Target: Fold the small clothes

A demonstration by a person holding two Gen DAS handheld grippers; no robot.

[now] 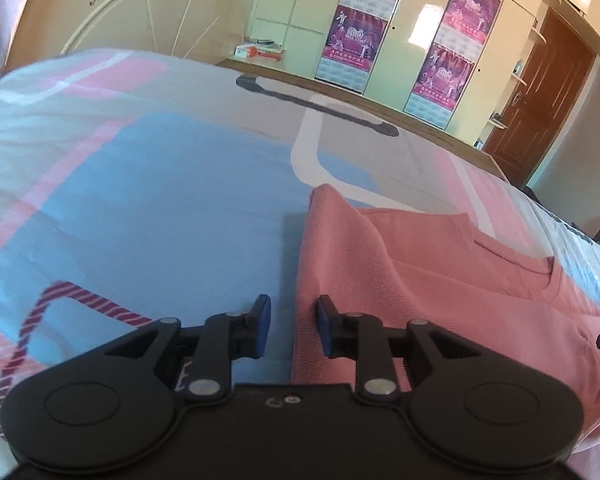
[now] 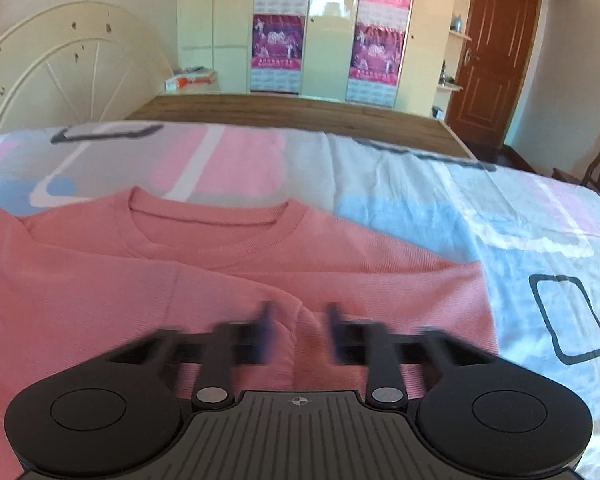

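1. A pink sweater [image 2: 220,280] lies flat on a bed sheet [image 1: 140,200] printed with blue, pink and grey blocks. In the right wrist view it fills the lower left and centre; its round collar sits just above centre, toward the top of the frame.
2. In the left wrist view the sweater takes up the lower right, and its left edge runs down through the middle.
3. Left gripper [image 1: 293,320]: jaws slightly apart, blue pads visible. The sweater's edge lies below the gap; the pads do not press on it. Nothing held.
4. Right gripper [image 2: 300,332]: blurred, jaws partly open over a raised fold of sweater at lower centre. No grip visible.
5. Background, top of both views: cream wardrobe [image 2: 324,40] with purple posters, brown door [image 2: 496,48] at upper right, white headboard [image 2: 68,68] at upper left.
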